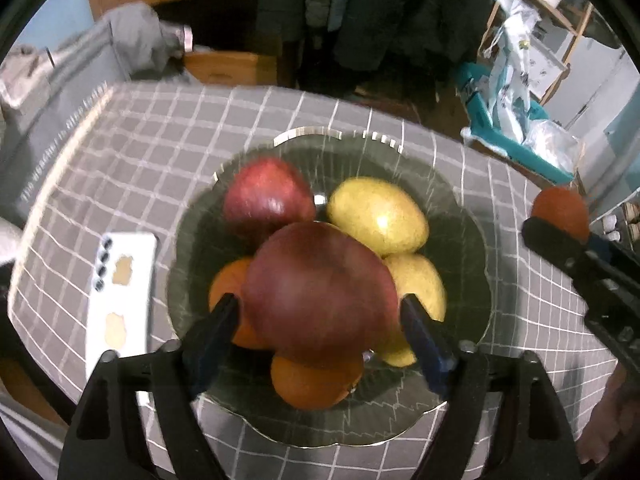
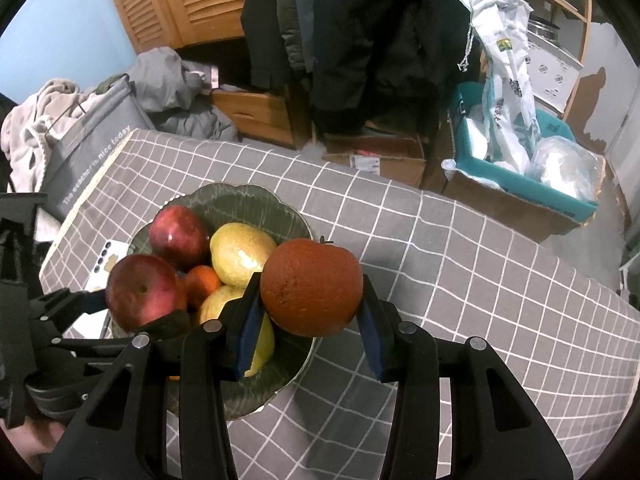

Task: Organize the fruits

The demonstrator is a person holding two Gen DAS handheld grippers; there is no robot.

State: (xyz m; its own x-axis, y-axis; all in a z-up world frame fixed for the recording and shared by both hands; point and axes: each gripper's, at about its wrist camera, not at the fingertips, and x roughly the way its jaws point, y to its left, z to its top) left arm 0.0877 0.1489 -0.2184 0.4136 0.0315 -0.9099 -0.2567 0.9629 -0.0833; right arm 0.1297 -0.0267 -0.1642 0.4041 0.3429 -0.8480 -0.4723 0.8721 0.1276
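Left tongs (image 1: 320,312) spread wide round big red apple (image 1: 320,296), pads just off skin, apple atop pile in green bowl (image 1: 476,280) w/ apple, two mangoes, oranges. Right tongs (image 2: 310,312) pinching orange (image 2: 312,286) above worktop (image 2: 460,300) beside bowl. Nearly done; orange left.

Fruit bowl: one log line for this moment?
left hand-held gripper: open around apple | right hand-held gripper: holding orange | bowl: fruit-filled

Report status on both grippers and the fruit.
Left gripper open around red apple over bowl. Right gripper shut on orange. Nothing blocking.
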